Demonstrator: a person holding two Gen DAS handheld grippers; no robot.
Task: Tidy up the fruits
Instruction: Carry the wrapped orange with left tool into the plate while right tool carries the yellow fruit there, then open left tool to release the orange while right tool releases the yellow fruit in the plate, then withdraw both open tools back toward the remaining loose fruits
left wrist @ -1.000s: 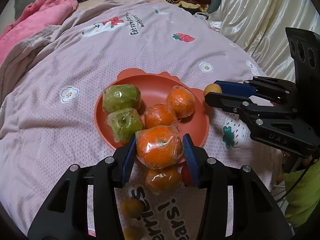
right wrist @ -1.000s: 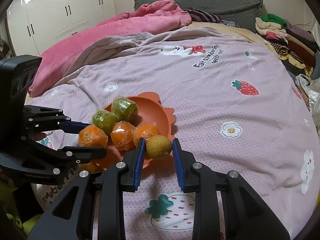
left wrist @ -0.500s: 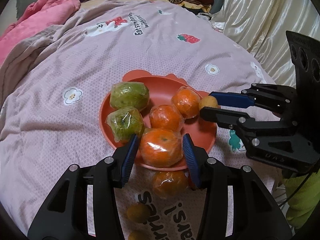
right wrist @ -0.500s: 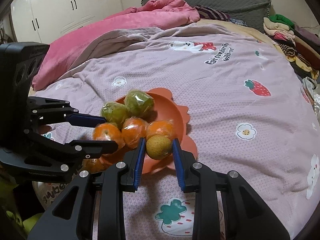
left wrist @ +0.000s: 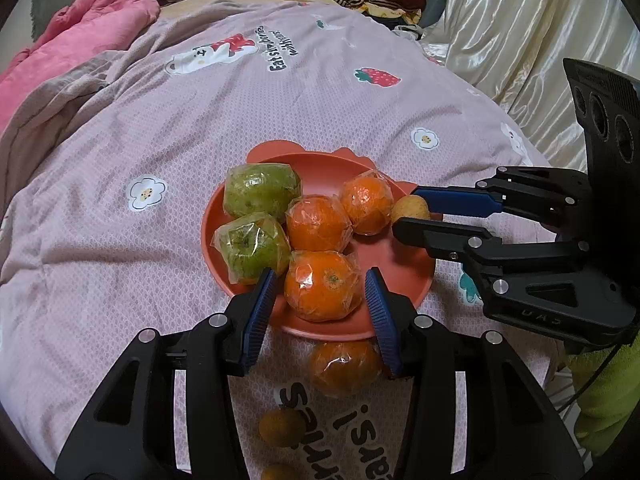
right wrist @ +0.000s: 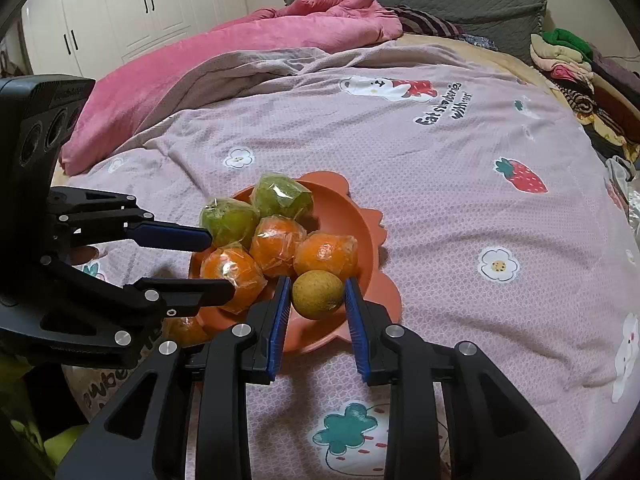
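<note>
On the pink strawberry-print bedspread (left wrist: 120, 128): left gripper (left wrist: 320, 300) parted around a plastic-wrapped orange (left wrist: 323, 285) resting at the near rim of the scalloped terracotta-red plate (left wrist: 404, 264), pads clear of the fruit on both sides (apparently just released). Beside it, two wrapped green apples (left wrist: 260, 194) and two more wrapped oranges (left wrist: 318, 224). Further right, right gripper (right wrist: 316, 304) closed on a small round yellow-brown fruit (right wrist: 318, 294) over the plate's edge. Placing step in hand; next, likely lowering and opening. One wrapped orange (left wrist: 346, 366) left on the bed.
</note>
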